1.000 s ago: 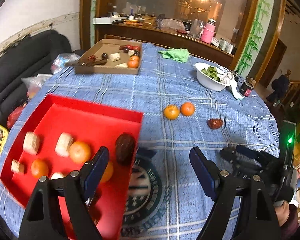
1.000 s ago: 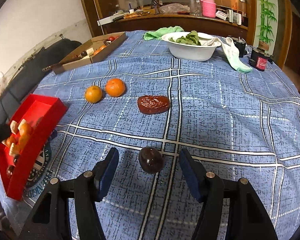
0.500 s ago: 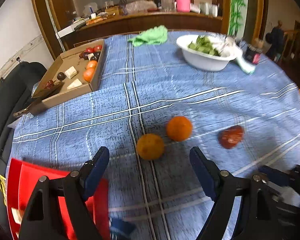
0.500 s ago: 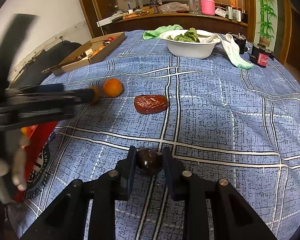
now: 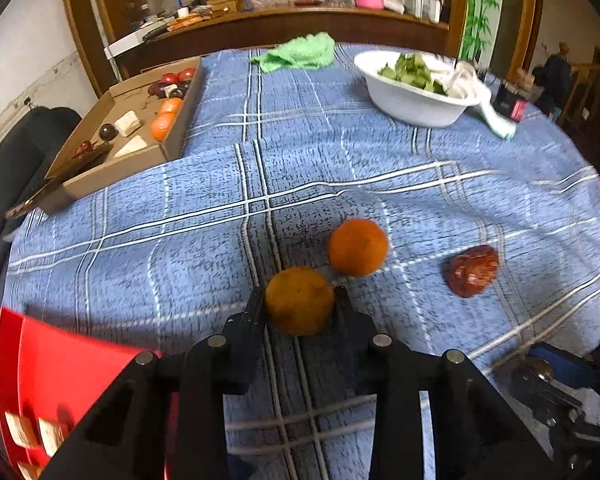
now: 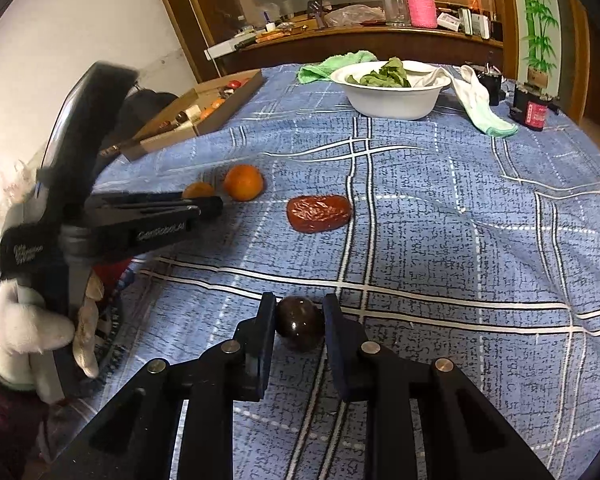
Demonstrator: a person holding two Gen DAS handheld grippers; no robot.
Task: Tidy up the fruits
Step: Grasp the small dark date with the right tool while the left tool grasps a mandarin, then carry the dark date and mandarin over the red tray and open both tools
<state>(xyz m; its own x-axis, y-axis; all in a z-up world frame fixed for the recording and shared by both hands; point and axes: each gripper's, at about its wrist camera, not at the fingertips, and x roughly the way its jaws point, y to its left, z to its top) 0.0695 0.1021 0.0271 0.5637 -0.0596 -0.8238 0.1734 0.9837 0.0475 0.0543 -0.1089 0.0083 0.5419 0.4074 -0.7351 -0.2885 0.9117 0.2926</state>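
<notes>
both grippers closed in: left gripper [image 5: 300, 302] closing on orange [image 5: 299, 301], right gripper [image 6: 299, 314] clamping dark fruit [image 6: 299, 322]

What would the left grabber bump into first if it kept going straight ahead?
The left gripper is closing with the darker orange between its fingers. Pushed straight on, that fruit would probably meet the brighter orange just beyond, slightly to the right; depth is uncertain.

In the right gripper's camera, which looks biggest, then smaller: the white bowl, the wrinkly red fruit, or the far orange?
1. white bowl
2. wrinkly red fruit
3. far orange

The bowl sits farthest from the camera yet still looks biggest, so that ranking seems safe.
</notes>
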